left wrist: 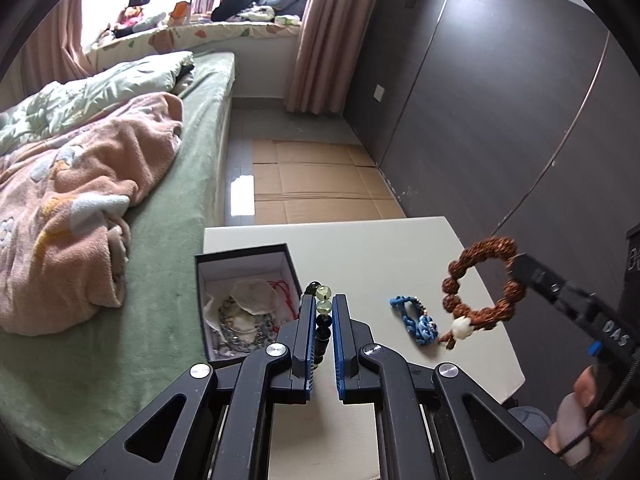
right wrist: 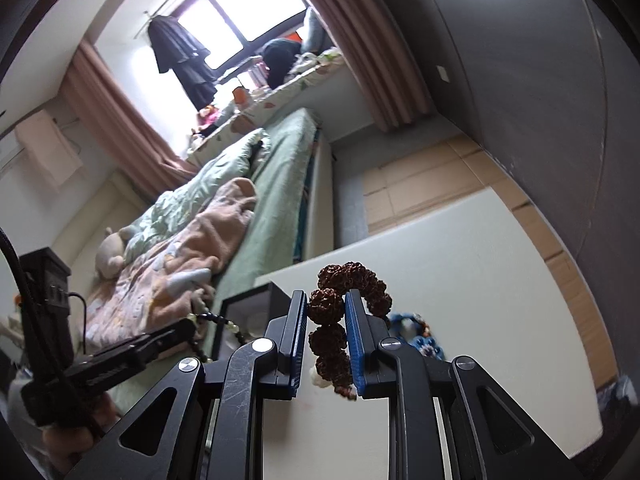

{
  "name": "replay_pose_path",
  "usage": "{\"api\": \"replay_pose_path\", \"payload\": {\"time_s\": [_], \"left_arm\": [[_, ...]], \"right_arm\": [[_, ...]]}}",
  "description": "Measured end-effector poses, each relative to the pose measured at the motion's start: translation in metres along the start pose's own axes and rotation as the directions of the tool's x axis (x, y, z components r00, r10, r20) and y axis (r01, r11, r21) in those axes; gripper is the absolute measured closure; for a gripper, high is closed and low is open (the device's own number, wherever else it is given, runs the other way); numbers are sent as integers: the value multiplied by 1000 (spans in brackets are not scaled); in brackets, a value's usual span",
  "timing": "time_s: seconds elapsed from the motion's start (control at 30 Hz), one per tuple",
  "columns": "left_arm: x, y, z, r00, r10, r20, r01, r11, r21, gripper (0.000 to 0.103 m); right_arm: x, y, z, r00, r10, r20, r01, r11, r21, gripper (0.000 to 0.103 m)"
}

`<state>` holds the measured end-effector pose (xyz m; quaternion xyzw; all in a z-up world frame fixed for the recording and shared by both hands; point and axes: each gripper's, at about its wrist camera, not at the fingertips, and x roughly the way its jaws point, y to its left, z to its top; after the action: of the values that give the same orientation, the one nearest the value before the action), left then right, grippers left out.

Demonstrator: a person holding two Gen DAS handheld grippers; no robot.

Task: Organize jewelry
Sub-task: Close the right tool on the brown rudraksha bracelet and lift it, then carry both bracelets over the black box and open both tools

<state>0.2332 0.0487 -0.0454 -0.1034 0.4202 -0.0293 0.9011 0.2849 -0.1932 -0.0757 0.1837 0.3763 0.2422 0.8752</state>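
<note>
Black open jewelry box sits at tabletop left edge. Left fingers clenched on green-and-black bead strand, beside box, nearer. Right fingers clenched on brown seed bracelet, aloft, well right.

White desk beside the bed
On it: 1 open black box of jewelry, 1 blue braided bracelet.
</note>
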Motion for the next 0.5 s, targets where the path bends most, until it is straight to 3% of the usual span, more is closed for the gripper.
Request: {"api": "replay_pose_path", "payload": {"time_s": [0.23, 0.5], "left_arm": [[-12, 19, 7, 1000, 12, 24, -11, 999, -31, 95], [-18, 48, 17, 998, 37, 44, -34, 997, -70, 95]], "right_arm": [[-9, 42, 27, 996, 94, 2, -93, 990, -105, 83], [30, 73, 36, 981, 166, -101, -180, 970, -162, 83]]}}
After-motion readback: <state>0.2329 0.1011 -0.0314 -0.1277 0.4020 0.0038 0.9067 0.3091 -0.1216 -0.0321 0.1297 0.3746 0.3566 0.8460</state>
